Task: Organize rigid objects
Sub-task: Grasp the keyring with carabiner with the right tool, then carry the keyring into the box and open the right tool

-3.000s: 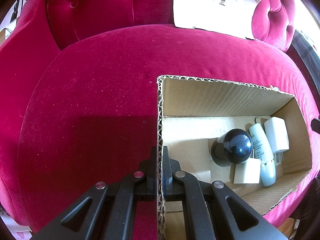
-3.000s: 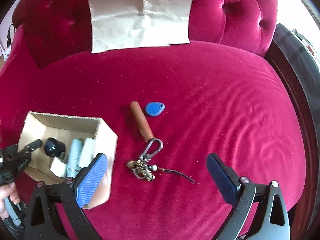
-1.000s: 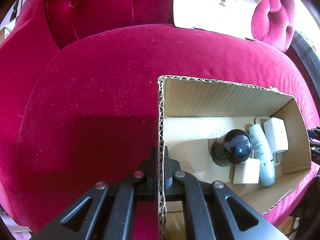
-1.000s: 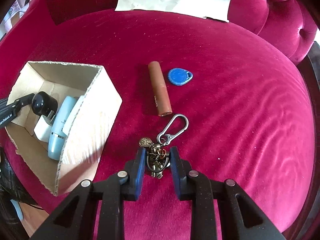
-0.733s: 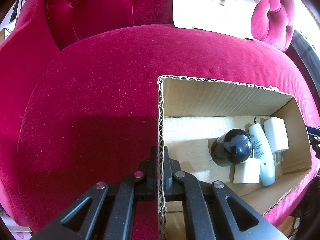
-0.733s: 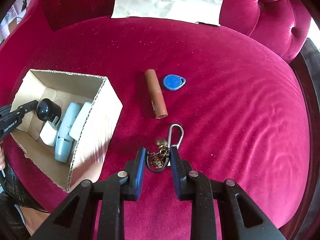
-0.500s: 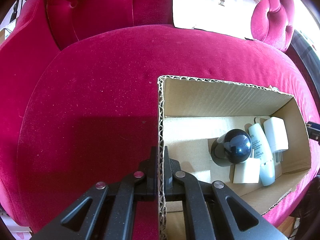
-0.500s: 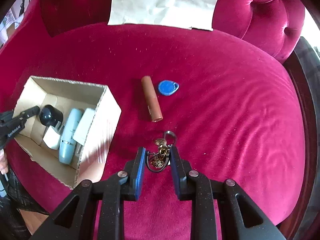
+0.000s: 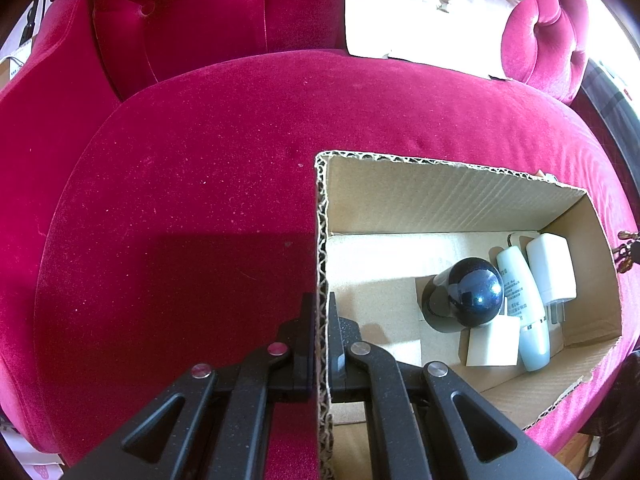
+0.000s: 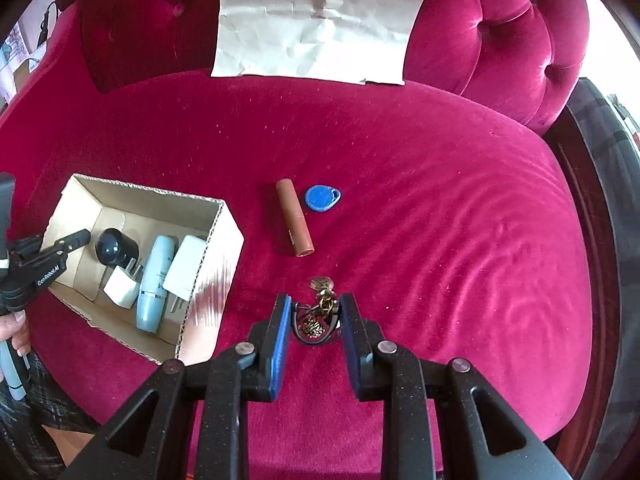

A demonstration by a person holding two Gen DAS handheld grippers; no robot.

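Right hand-held gripper (image 10: 314, 322) grips a keyring (image 10: 318, 312) above the sofa (image 10: 440, 200); left hand-held gripper (image 9: 322, 320) clamps the box (image 9: 440, 196) wall; next, carry keys leftward over it.

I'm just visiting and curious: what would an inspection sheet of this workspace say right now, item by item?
Surface: red velvet seat.
Job's things: cardboard box holding a dark round-headed item, a pale blue bottle and two white plug adapters; brown tube and blue key fob lie loose on the seat.
Clutter: crumpled paper sheet against the backrest.
Grippers: left gripper clamps the box wall; right gripper holds a key bunch.
Cables: nothing seen.
Surroundings: tufted backrest.
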